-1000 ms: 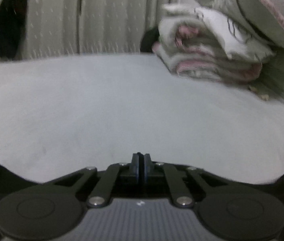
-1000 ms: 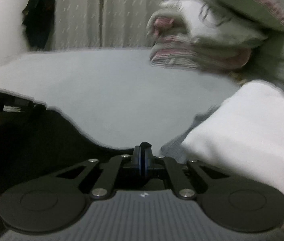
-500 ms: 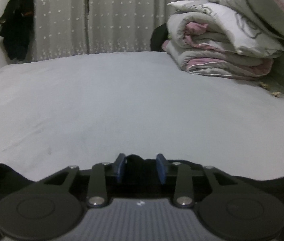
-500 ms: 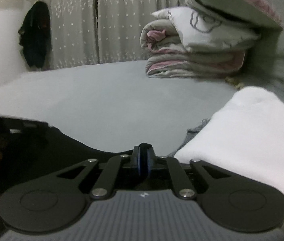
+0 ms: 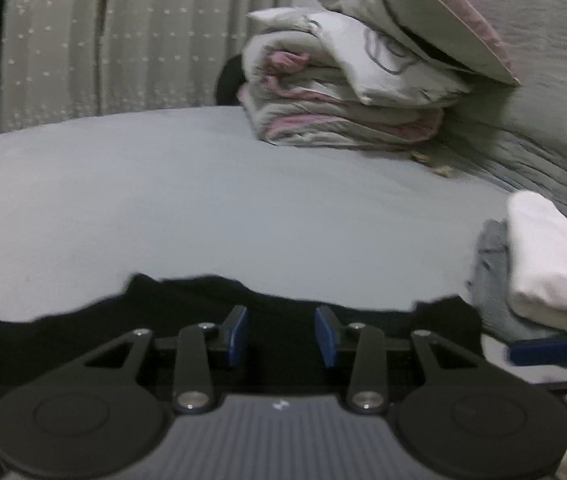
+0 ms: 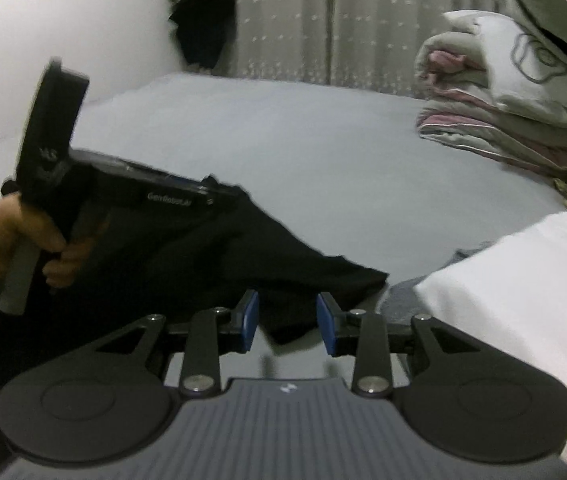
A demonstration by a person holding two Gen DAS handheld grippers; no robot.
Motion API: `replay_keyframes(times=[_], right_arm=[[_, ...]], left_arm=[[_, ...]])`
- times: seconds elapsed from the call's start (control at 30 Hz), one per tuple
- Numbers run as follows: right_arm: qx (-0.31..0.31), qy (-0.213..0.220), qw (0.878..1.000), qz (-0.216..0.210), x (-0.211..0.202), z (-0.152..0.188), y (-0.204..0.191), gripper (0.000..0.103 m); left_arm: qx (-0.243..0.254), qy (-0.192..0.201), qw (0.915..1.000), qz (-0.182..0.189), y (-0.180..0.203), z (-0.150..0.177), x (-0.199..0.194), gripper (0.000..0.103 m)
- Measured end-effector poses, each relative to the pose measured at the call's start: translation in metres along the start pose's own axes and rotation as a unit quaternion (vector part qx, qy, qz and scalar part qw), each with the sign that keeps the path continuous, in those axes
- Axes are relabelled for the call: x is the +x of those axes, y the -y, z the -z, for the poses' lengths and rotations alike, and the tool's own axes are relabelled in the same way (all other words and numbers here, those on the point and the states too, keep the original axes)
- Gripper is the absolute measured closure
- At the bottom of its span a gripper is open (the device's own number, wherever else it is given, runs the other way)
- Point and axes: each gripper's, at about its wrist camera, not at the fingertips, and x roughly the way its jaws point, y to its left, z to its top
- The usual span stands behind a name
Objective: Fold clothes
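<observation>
A black garment (image 6: 243, 248) lies spread on the grey bed sheet (image 6: 303, 152), its far edge in the left wrist view (image 5: 203, 292). My left gripper (image 5: 281, 336) stands open just above the cloth, its blue pads apart and not pressing it. In the right wrist view a hand holds the left gripper (image 6: 209, 194) over the garment's left part. The jaws of my right gripper (image 6: 288, 322) are opening; a corner of the black cloth lies loose between the pads. One blue finger of the right gripper (image 5: 547, 350) shows at the right of the left view.
A folded white garment (image 6: 523, 300) rests on a grey one (image 6: 403, 300) at the right. Folded quilts (image 5: 343, 92) with a pillow (image 5: 423, 28) on top stand at the back right. Curtains and a dark hanging garment (image 6: 203, 20) lie beyond the bed.
Both grippers went from shut to open. The black cloth has left their pads and lies on the bed. The right view swung left, bringing the hand with the left gripper into sight.
</observation>
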Motion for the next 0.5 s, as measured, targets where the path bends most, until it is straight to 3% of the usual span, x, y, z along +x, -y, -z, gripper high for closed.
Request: replay_keyframes(times=[0.1, 0.13, 0.23, 0.5], right_arm=[[-0.019, -0.021, 1.000, 0.004, 0.014, 0.003, -0.009, 0.067], [-0.021, -0.028, 0.999, 0.007, 0.018, 0.004, -0.012, 0.072], [-0.030, -0.052, 0.998, 0.013, 0.032, 0.008, -0.010, 0.101], [-0.039, -0.052, 0.996, 0.059, 0.005, 0.013, 0.006, 0.101]], left_arm=[[0.013, -0.013, 0.9998, -0.001, 0.006, 0.007, 0.010, 0.065], [0.016, -0.018, 0.9997, -0.002, 0.008, 0.009, 0.014, 0.065], [0.018, -0.021, 0.9996, -0.002, 0.008, 0.011, 0.020, 0.065], [0.018, -0.021, 0.9996, 0.008, 0.009, 0.008, 0.013, 0.065]])
